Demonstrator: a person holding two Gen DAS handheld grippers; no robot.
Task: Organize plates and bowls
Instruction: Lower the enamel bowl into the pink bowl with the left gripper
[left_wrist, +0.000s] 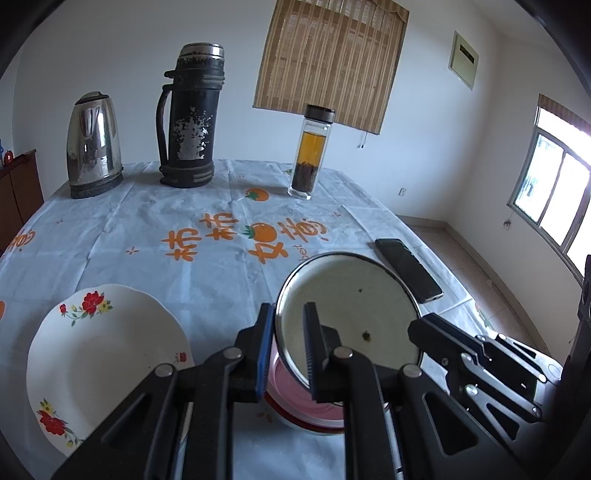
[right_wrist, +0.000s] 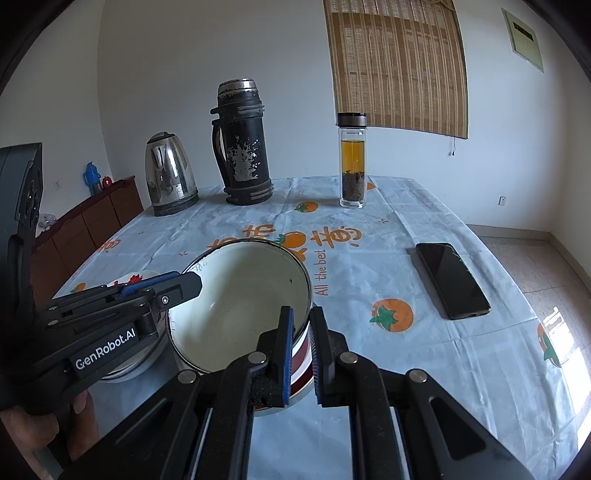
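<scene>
Bowl (right_wrist: 236, 306) sat near the flowered plate (left_wrist: 99, 365), with left gripper (left_wrist: 288, 350) and right gripper (right_wrist: 301, 350) both clamped tight on opposite rims.

Two tools were in view, the left tool (left_wrist: 290, 345) and the right tool (right_wrist: 301, 350), each clamped on the rim of the one enamel bowl (right_wrist: 240, 306). One flowered plate (left_wrist: 103, 354) lay on the desk (left_wrist: 147, 236). One pink-and-red dish (left_wrist: 295, 402) sat under the bowl; whether more were stacked there could not be told. There was one steel kettle (left_wrist: 94, 146), one black flask (left_wrist: 190, 118), one glass tea bottle (left_wrist: 312, 151) and one phone (right_wrist: 452, 278).
</scene>
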